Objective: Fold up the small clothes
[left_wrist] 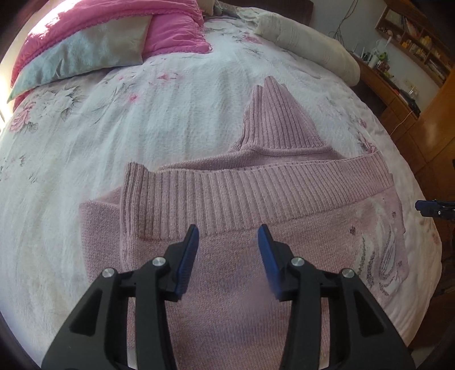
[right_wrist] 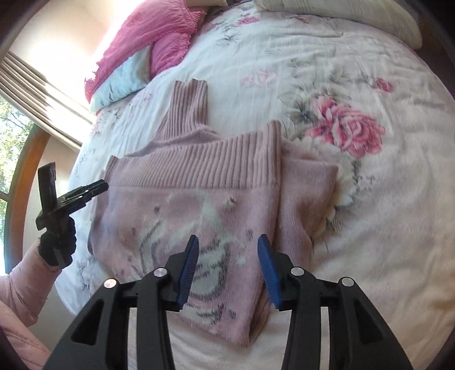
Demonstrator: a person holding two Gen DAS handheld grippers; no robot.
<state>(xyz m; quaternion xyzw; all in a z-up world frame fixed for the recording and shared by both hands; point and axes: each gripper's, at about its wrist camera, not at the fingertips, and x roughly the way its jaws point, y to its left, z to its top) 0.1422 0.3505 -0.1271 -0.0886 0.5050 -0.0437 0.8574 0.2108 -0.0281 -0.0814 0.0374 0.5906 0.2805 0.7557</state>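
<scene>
A pink knit sweater (left_wrist: pixel 312 236) lies folded on the floral bedspread (left_wrist: pixel 170 113). Its ribbed hem band (left_wrist: pixel 241 193) is turned up across the body, and the ribbed collar (left_wrist: pixel 273 119) pokes out beyond it. My left gripper (left_wrist: pixel 229 230) hovers open just above the sweater's near part with nothing between its fingers. In the right wrist view the sweater (right_wrist: pixel 176 205) shows a white and grey embroidered pattern. My right gripper (right_wrist: pixel 228 240) stands open over that pattern, empty. A folded sleeve (right_wrist: pixel 304 193) lies to its right. The left gripper (right_wrist: pixel 98 187) appears at the sweater's left edge, held by a gloved hand (right_wrist: pixel 58 244).
A pink blanket (left_wrist: pixel 119 20) and a pale blue pillow (left_wrist: pixel 85 57) lie at the bed's far left, and a cream bolster (left_wrist: pixel 312 42) lies at the far right. Wooden shelves (left_wrist: pixel 412 42) stand past the bed's right side. A window with blinds (right_wrist: pixel 34 85) is on the left.
</scene>
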